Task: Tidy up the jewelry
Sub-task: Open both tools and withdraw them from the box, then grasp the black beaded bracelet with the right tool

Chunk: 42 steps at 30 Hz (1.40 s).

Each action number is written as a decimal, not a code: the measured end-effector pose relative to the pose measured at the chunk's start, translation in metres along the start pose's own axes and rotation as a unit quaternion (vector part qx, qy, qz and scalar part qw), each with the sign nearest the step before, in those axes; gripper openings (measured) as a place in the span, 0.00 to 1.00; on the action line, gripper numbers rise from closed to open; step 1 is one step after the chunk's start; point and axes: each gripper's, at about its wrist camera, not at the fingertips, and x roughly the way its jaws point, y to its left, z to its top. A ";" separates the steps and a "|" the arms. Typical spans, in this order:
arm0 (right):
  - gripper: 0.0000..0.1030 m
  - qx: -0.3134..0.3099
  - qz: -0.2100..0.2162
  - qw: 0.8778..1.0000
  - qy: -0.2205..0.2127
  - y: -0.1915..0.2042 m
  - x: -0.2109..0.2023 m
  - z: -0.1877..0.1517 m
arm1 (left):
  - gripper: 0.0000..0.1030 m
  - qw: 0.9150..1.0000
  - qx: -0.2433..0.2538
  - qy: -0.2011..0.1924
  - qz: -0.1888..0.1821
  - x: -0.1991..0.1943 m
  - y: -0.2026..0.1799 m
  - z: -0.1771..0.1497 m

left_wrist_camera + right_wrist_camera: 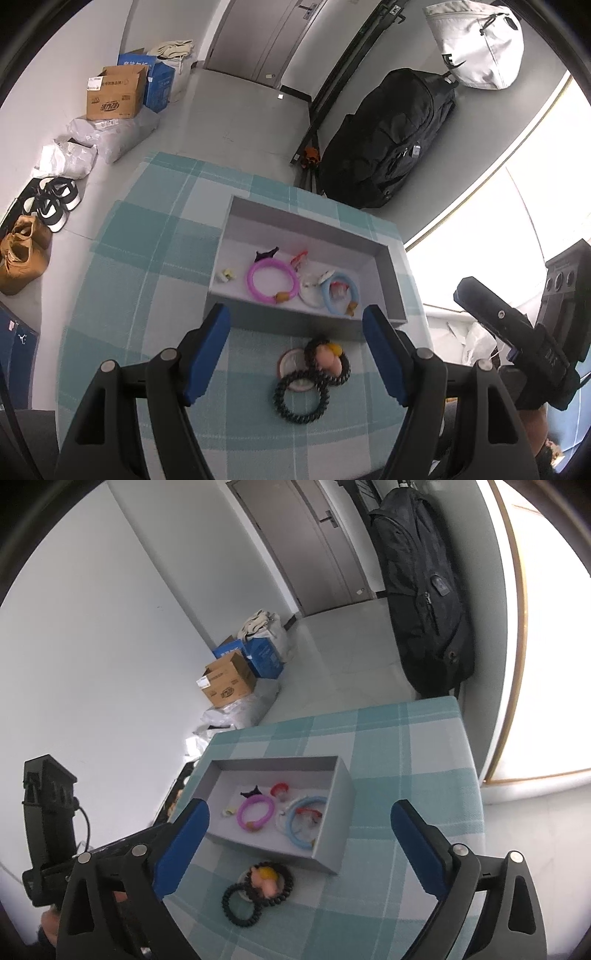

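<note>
A grey open box [391, 273] [343, 775] sits on the teal checked cloth. Inside lie a pink ring [271, 280] [256, 810], a light blue ring [340, 295] [301, 825], a white ring [309, 293], a small red piece [299, 258] [279, 789], a black piece [266, 254] and a small white piece [226, 275]. In front of the box lie black beaded bracelets [301, 397] [242, 904] with a peach and yellow charm [328, 356] [264, 878]. My left gripper [297, 354] is open above the bracelets. My right gripper [299, 849] is open over the box's near edge.
The cloth-covered table [147, 295] [406, 757] ends at the left and far sides. On the floor are cardboard boxes [114, 92] [229, 681], shoes [26, 251] and a black backpack [391, 136] [424, 590]. The right gripper's body shows in the left wrist view [517, 332].
</note>
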 end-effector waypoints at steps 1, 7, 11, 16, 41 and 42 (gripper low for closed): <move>0.98 0.001 -0.002 1.000 0.000 0.000 -0.002 -0.002 | 0.68 1.000 -0.001 -0.001 0.001 -0.001 0.001 -0.002; 0.98 0.022 0.005 1.000 0.016 -0.004 -0.008 -0.019 | 0.74 1.000 -0.017 0.008 0.019 0.000 0.013 -0.009; 0.98 0.025 0.016 0.999 0.038 -0.001 -0.005 -0.031 | 0.76 0.998 -0.039 0.028 0.030 0.005 0.026 -0.013; 0.98 0.029 0.033 0.997 0.069 0.004 0.006 -0.044 | 0.76 0.996 -0.071 0.037 0.035 0.004 0.042 -0.016; 0.59 -0.078 -0.034 0.983 0.164 0.060 0.078 -0.077 | 0.89 0.994 -0.099 0.031 -0.029 -0.009 0.057 -0.009; 0.57 -0.082 -0.035 0.982 0.166 0.062 0.079 -0.078 | 0.89 0.994 -0.099 0.031 -0.029 -0.009 0.056 -0.009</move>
